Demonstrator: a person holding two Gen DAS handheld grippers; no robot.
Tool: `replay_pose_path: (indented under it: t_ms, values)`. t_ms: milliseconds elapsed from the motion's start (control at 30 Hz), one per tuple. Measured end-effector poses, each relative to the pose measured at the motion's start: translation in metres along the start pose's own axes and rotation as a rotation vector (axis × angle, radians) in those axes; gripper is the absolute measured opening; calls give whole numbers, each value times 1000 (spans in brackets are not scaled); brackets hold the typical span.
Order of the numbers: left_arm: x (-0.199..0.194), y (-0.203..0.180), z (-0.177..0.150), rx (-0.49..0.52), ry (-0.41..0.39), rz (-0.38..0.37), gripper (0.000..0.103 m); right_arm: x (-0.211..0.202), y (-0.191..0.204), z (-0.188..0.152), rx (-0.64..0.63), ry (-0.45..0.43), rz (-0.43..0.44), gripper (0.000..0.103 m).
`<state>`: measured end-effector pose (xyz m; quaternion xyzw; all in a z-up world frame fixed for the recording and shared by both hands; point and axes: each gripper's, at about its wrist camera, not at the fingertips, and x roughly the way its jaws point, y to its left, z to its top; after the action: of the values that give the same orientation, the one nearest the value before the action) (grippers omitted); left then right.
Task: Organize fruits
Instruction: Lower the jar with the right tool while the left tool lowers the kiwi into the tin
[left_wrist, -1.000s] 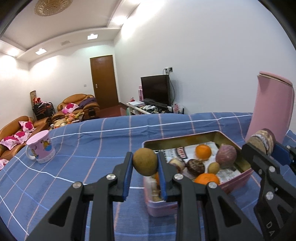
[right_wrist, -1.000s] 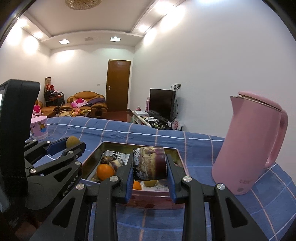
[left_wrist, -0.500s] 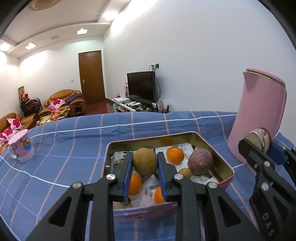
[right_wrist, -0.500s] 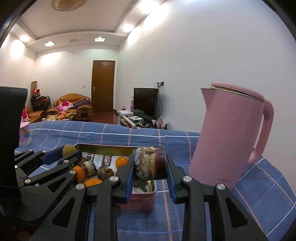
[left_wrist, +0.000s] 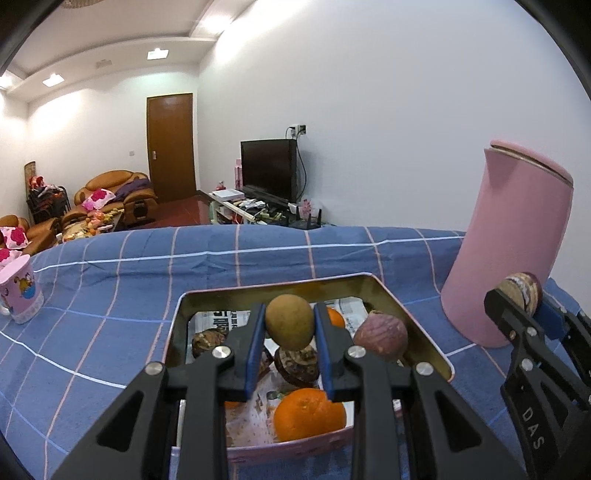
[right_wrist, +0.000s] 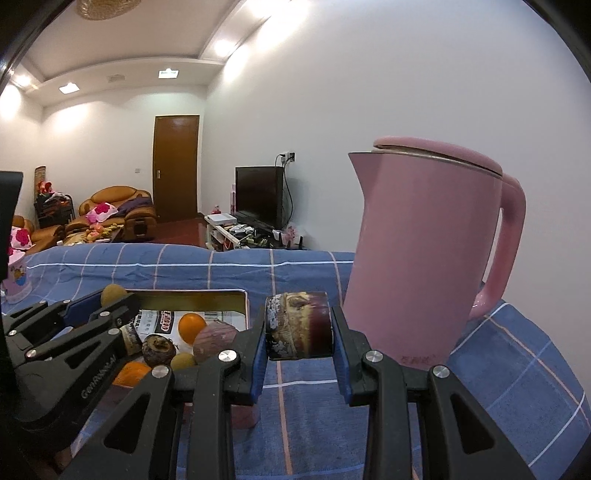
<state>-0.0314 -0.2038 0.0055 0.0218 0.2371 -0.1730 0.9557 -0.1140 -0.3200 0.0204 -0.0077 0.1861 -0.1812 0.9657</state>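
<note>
While the brown fruit (left_wrist: 289, 322) is clamped by the left gripper (left_wrist: 289, 328) over the tin (left_wrist: 406, 314) | release should be made low | purple fruit (right_wrist: 297, 325) is gripped by right gripper (right_wrist: 298, 332).

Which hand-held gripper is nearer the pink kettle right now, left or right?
Right. The right hand-held gripper, shut on a dark mottled fruit, sits just beside the pink kettle. The left hand-held gripper, shut on a brown fruit, hangs over the tin, farther off.

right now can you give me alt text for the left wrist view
The left gripper holds a brownish-green fruit above a metal tin of oranges and other fruit on a blue checked cloth. A pink kettle stands at right.
</note>
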Motion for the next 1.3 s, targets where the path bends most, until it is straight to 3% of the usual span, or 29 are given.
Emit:
replay_pose_path:
  t_ms: [300,567,900,1033,1300]
  values:
    - [-5,3,5,-6,-17,-34,27,1,9,3,14,-1,0,33]
    - [-9,30,21,-31,-69,58,27,12,21,21,77,-15,49,33]
    - [15,66,28,-89,-23,151,27,30,61,41,77,-48,130,33]
    - [21,62,25,-60,-15,165,27,34,66,37,28,-39,166,33]
    - [42,48,28,-47,62,157,27,44,54,39,60,-13,163,33]
